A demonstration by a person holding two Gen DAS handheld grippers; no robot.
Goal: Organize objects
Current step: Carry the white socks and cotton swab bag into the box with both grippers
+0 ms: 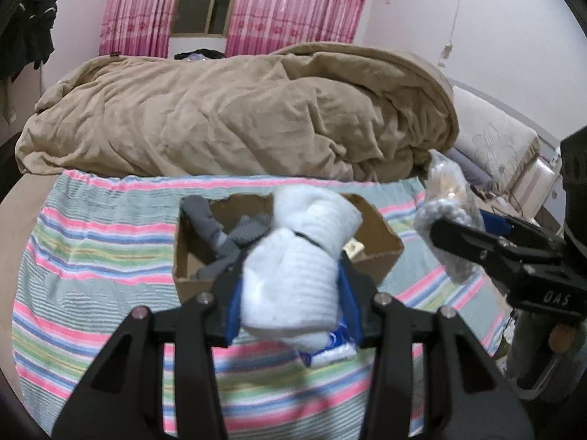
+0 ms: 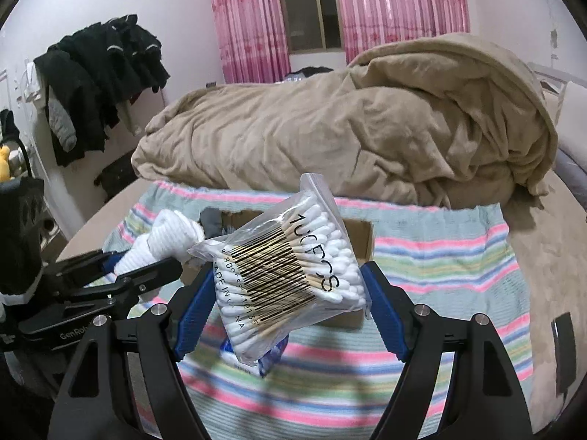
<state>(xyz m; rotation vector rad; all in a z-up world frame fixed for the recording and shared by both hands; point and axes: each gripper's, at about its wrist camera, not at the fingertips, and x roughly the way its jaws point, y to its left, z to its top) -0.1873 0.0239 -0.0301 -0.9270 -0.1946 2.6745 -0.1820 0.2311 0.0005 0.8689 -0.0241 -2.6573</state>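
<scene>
My left gripper (image 1: 290, 293) is shut on a rolled white sock (image 1: 297, 267) and holds it above the near edge of an open cardboard box (image 1: 381, 249). Grey socks (image 1: 220, 234) lie in the box. My right gripper (image 2: 286, 293) is shut on a clear bag of cotton swabs (image 2: 290, 275) and holds it in the air over the box (image 2: 361, 231). The bag also shows in the left wrist view (image 1: 447, 216), to the right of the box. The white sock shows at the left of the right wrist view (image 2: 161, 238). A blue and white packet (image 2: 271, 359) lies on the towel under both grippers.
The box stands on a striped towel (image 1: 91, 256) spread on a bed. A rumpled tan blanket (image 1: 238, 117) is piled behind the box. Dark clothes (image 2: 102, 77) hang on the left wall. A dark flat object (image 2: 563, 352) lies at the towel's right edge.
</scene>
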